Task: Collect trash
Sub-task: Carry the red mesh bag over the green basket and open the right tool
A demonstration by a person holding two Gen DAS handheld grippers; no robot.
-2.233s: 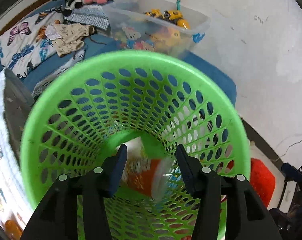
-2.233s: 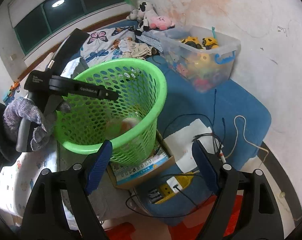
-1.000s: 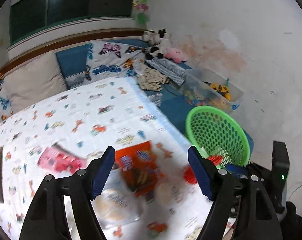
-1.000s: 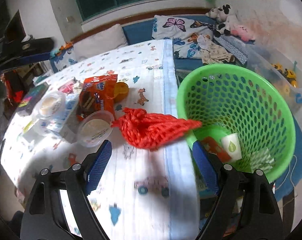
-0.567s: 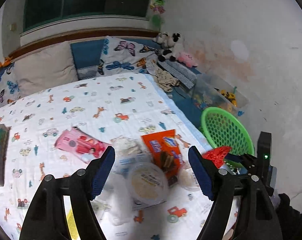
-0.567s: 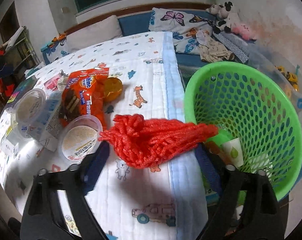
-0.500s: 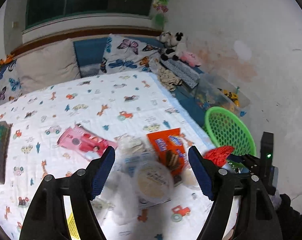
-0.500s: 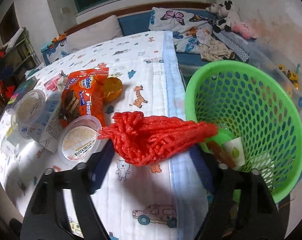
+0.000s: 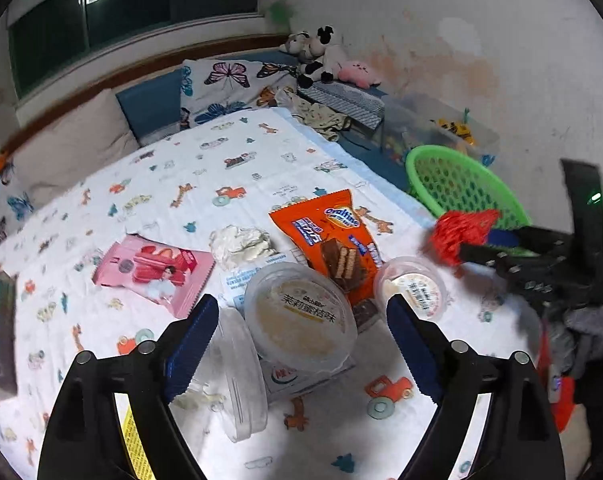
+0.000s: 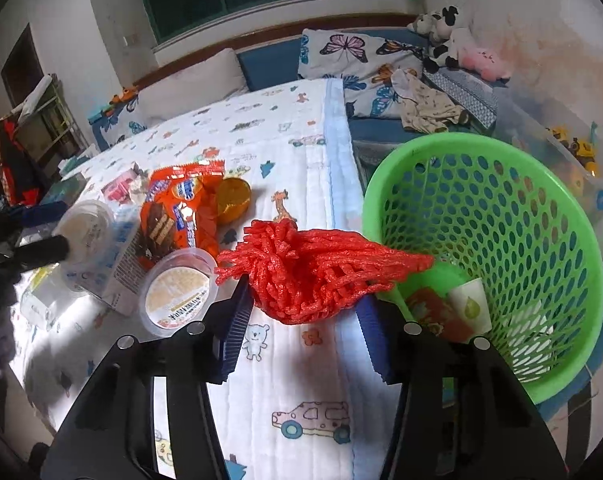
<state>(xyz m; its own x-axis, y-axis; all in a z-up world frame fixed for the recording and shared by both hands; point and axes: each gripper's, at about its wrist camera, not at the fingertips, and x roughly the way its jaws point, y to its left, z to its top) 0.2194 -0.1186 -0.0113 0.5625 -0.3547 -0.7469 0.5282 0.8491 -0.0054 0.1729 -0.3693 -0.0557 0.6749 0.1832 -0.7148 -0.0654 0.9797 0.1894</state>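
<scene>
Right tool [image 10: 301, 320]: the two blue-padded fingers are clamped on a red foam fruit net [image 10: 313, 272], which is bunched between them and held above the edge of the bed [image 10: 301, 384], just beside the green perforated basket [image 10: 541, 216]. The basket stands at the bed's side and contains a paper cup [image 10: 471, 304] and a red wrapper [image 10: 433, 308]. The same net [image 9: 459, 232] appears in the left wrist view, gripped by the black tool in front of the basket [image 9: 461, 184].

Left tool [image 9: 297, 344]: the fingers stand wide apart, holding nothing, above the trash on the printed bed cover [image 9: 229, 172]. Between and just beyond the fingers lies a large lidded plastic tub [image 9: 301, 316]; a clear lid [image 9: 241, 372] lies at its left and a small sealed cup [image 9: 411, 288] at its right. Farther back lie an orange Ovaltine wafer wrapper [image 9: 329, 232], a crumpled tissue [image 9: 241, 240] and a pink snack packet [image 9: 157, 268]. A round golden object [image 10: 231, 196] lies touching the orange wrapper [image 10: 181, 208].
</scene>
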